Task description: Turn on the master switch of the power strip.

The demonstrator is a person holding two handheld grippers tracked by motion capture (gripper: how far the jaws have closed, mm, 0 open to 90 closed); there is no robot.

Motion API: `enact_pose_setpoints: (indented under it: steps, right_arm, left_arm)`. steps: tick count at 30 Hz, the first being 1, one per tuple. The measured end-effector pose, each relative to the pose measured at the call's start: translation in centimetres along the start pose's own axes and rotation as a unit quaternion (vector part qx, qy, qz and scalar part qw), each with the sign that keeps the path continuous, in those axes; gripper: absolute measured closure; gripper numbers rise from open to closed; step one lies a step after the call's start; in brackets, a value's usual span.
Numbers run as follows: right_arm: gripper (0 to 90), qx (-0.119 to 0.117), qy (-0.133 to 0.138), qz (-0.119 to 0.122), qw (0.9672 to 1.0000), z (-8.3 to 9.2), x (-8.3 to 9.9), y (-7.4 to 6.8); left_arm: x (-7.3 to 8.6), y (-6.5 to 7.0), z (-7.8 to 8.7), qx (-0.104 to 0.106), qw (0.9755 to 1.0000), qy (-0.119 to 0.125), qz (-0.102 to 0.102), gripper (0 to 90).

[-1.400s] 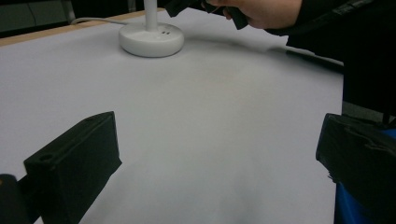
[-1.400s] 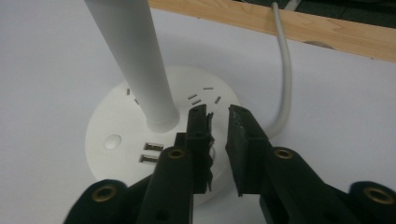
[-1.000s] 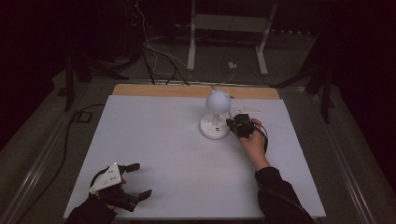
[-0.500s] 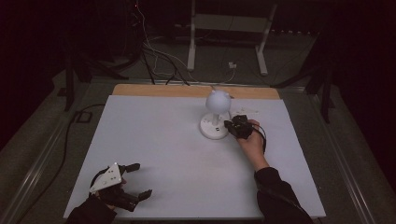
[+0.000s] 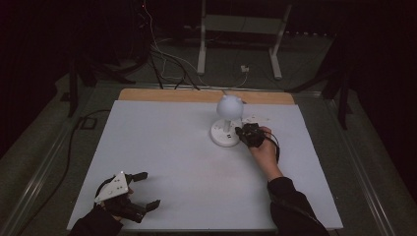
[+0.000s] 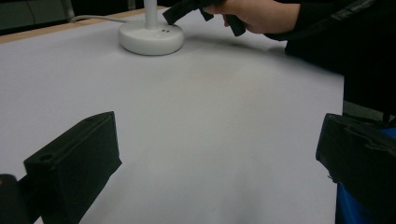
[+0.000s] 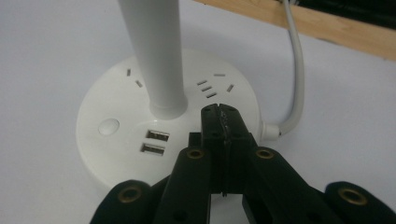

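A white desk lamp stands at the back right of the white table, with a round head (image 5: 230, 104) on a stem (image 7: 154, 51) rising from a disc base (image 5: 222, 135). The base (image 7: 116, 98) has a round button (image 7: 109, 126), two USB ports (image 7: 156, 142) and socket slots. My right gripper (image 7: 219, 112) is shut with nothing between its jaws, its tips over the base's top just right of the stem. From above, my right gripper (image 5: 240, 132) meets the base's right edge. My left gripper (image 5: 149, 189) rests open near the front left corner, empty.
The lamp's white cable (image 7: 294, 84) runs off the base toward the wooden far edge (image 5: 196, 96) of the table. Cables (image 5: 162, 64) and a white stand's legs (image 5: 201, 54) lie on the floor behind. A person's right sleeve (image 5: 290, 206) crosses the front right.
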State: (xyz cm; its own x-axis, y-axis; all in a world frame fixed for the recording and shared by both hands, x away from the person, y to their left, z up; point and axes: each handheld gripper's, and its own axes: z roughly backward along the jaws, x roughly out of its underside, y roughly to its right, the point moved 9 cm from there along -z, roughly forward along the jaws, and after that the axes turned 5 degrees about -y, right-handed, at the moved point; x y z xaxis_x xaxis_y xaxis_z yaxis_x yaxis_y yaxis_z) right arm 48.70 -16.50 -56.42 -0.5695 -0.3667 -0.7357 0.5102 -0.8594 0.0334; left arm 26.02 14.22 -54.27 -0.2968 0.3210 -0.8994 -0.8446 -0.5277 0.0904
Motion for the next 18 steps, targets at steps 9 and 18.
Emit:
enact_pose_setpoints:
  steps: [9,18]
  right_arm:
    - [90.0,0.015,-0.018,0.041,0.9989,-0.08,-0.06,-0.21]
    - [90.0,0.034,-0.046,0.057,0.9968,-0.22,-0.2,-0.42]
  left_arm:
    - [0.02,0.07,-0.1,0.0,1.0,-0.001,-0.003,0.1]
    - [0.04,0.17,-0.15,0.0,1.0,-0.003,-0.003,0.1]
